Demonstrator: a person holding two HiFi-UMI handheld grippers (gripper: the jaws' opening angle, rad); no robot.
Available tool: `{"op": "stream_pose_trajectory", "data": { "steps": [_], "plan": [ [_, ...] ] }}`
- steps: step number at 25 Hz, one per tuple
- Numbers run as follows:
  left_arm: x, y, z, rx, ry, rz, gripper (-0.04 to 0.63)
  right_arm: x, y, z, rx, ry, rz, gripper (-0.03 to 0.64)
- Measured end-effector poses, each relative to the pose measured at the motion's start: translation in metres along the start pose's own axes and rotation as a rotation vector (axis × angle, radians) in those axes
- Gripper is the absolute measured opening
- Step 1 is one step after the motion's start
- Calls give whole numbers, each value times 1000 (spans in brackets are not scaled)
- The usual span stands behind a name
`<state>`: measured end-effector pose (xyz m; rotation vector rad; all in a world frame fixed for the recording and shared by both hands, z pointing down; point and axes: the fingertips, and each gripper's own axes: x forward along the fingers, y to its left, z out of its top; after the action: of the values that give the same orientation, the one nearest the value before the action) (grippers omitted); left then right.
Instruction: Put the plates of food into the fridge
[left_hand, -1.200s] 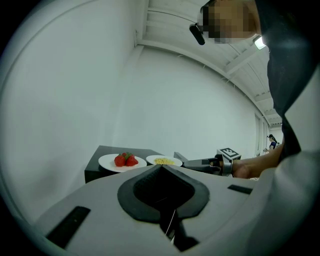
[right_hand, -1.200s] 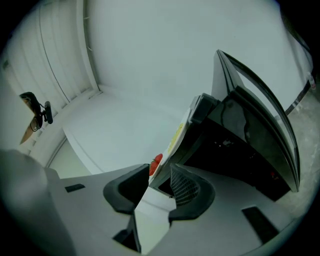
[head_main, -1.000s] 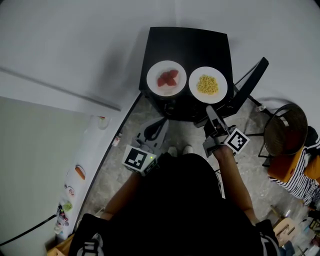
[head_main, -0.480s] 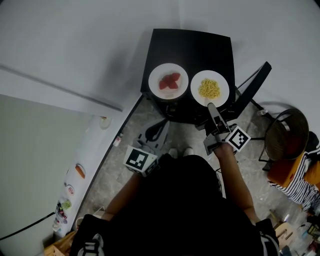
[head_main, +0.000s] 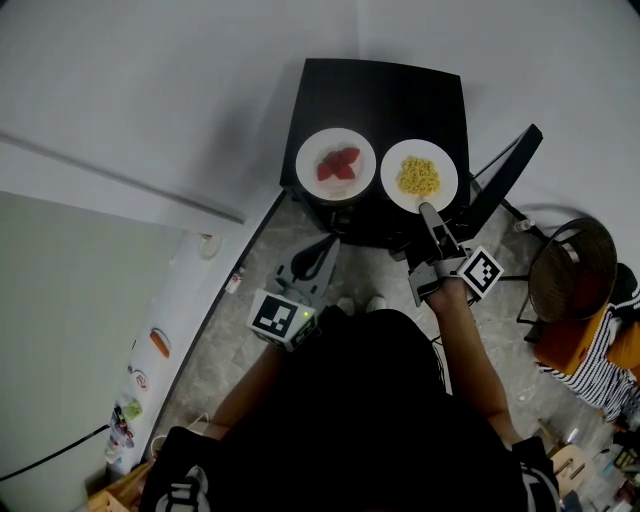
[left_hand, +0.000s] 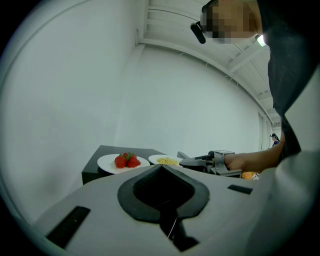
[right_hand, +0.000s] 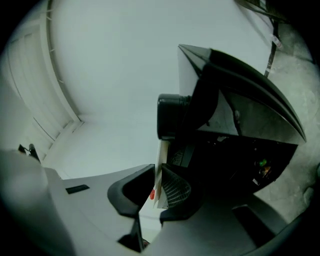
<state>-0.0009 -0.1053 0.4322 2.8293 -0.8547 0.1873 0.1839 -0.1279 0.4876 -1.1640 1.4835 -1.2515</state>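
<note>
Two white plates sit on a black table (head_main: 380, 90): one of strawberries (head_main: 336, 165) on the left and one of yellow food (head_main: 419, 177) on the right. My right gripper (head_main: 428, 210) is at the near rim of the yellow-food plate. Its jaws are closing, and the plate's white rim (right_hand: 161, 165) stands edge-on between them with both pads against it. My left gripper (head_main: 328, 245) hangs shut and empty below the table's front edge. From it I see the strawberry plate (left_hand: 122, 162), the yellow-food plate (left_hand: 165, 160) and the right gripper (left_hand: 210, 162).
A white fridge door with magnets (head_main: 135, 395) stands at the lower left. A dark slanted frame (head_main: 500, 170) leans by the table's right side. A round dark seat (head_main: 570, 260) and a person in stripes (head_main: 600, 360) are at the right. Grey tiled floor (head_main: 250, 330) lies below.
My right gripper has moved forward to the yellow-food plate, and its jaws have closed on the near rim. The left gripper has barely moved.
</note>
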Motion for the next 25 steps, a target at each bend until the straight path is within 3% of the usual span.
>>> {"op": "stream_pose_trajectory", "data": {
  "steps": [5, 25],
  "plan": [
    [0, -6, 0, -1, -3, -17, 23, -7, 2, -1, 56, -3, -14, 52],
    [-32, -19, -9, -14, -3, -41, 23, -59, 11, -37, 90, 13, -8, 38]
  ]
}}
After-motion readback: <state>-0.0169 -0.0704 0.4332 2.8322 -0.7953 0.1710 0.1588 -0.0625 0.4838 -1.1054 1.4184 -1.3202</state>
